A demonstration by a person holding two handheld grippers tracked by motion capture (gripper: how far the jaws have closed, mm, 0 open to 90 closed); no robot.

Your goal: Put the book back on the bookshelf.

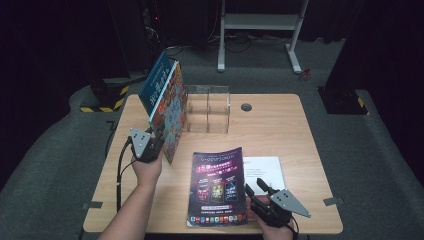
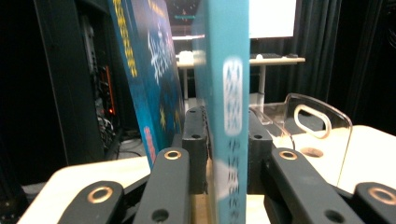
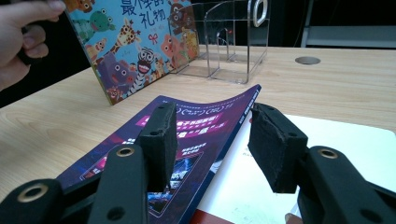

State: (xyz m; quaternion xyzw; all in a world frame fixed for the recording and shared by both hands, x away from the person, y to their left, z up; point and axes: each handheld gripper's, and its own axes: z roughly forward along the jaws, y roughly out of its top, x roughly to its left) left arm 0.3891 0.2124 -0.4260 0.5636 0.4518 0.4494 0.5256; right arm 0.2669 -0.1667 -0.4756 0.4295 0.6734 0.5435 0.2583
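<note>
Standing on edge between the left claw's (image 1: pixel 152 141) pads, the thin glossy picture book (image 1: pixel 172 117) is leaning just left of the clear acrylic rack (image 1: pixel 209 107), its slots lying rightward. The right claw (image 1: pixel 260 187) is hovering half-open, empty, over the purple magazine (image 1: pixel 217 185) on the wooden tabletop (image 1: pixel 280 125).

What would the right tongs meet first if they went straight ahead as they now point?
Probably the purple magazine lying just ahead of the right tongs, beside the white sheet; depth is unclear, so they might pass just above it.
</note>
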